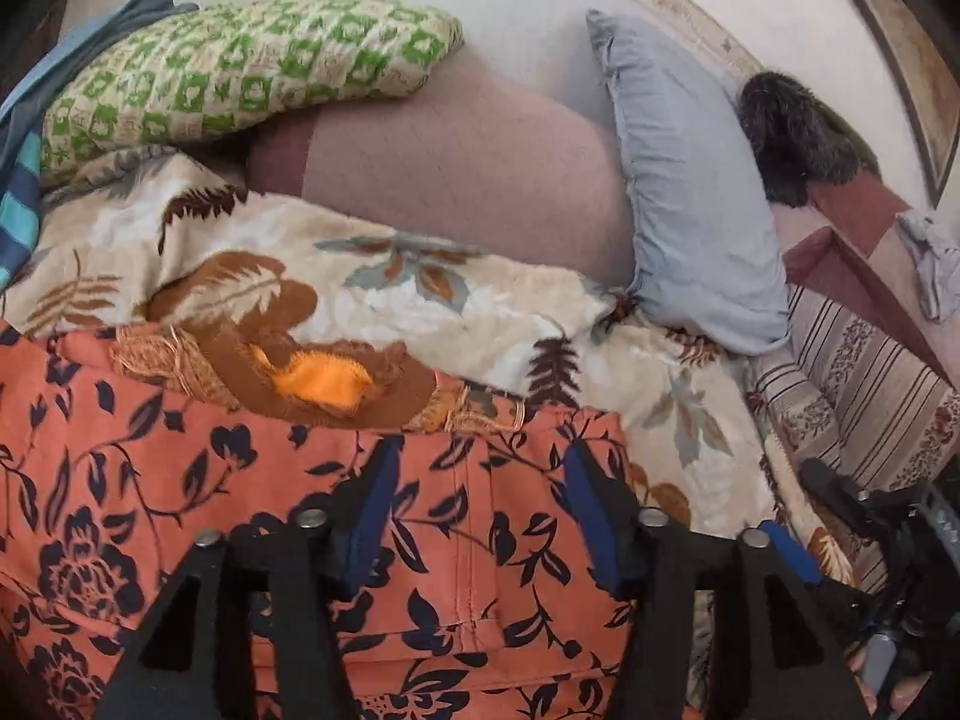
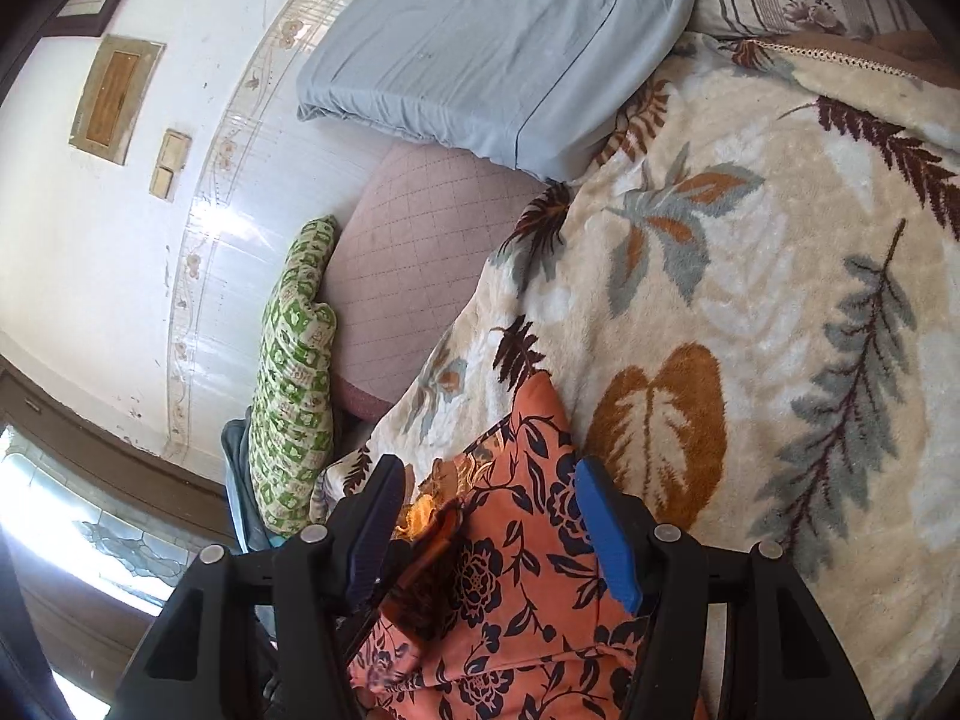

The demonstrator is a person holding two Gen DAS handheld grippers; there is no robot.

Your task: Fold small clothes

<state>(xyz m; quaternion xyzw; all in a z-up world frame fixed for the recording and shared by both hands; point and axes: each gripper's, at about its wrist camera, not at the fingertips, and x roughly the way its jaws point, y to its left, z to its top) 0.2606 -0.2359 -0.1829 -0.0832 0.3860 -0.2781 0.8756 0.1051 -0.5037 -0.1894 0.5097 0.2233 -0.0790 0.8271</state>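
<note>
The left gripper hangs released, jaws apart over the orange floral garment, pads pressing nothing. The right gripper also stands parted with a bunched fold of that garment between its fingers; whether the pads pinch it I cannot tell. The garment lies at the near edge of a cream leaf-print blanket, its lower part cut off, so its long axis is unclear. Beyond lie a brown cushion, a green patterned pillow and a pale blue pillow against the white tiled wall.
</note>
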